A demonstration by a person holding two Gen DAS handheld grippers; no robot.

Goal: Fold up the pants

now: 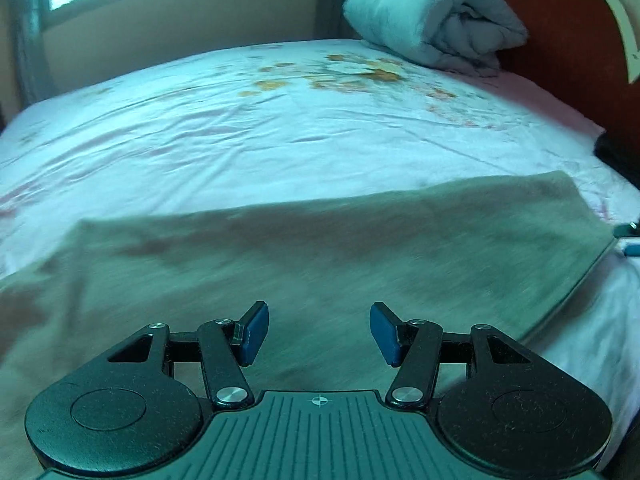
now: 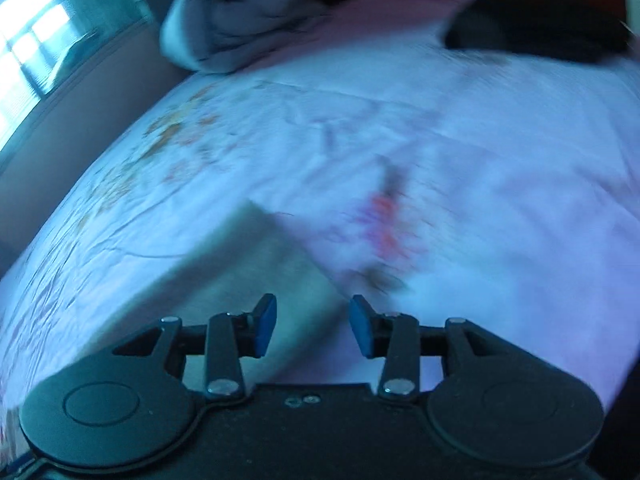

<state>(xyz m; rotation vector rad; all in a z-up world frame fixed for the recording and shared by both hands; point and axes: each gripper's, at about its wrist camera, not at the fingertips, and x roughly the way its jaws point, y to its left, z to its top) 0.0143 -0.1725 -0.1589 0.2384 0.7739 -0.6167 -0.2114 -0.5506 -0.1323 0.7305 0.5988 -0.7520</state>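
I see the pants [image 1: 320, 256] lying flat on the bed [image 1: 200, 128], a grey-green band spread across the near part of the floral sheet, well short of the rolled grey blanket [image 1: 436, 20] at the headboard [image 1: 568, 32]. My left tool [image 1: 319, 332] hangs over the middle of the pants, released, its blue pads parted with nothing between them. My right tool [image 2: 313, 326] is over the pants' end [image 2: 256, 280], where a corner of the cloth meets bare sheet; it too stands released, gripping nothing. The right view is blurred. A dark item [image 2: 536, 32] lies past the pants near the headboard; I cannot tell what it is.
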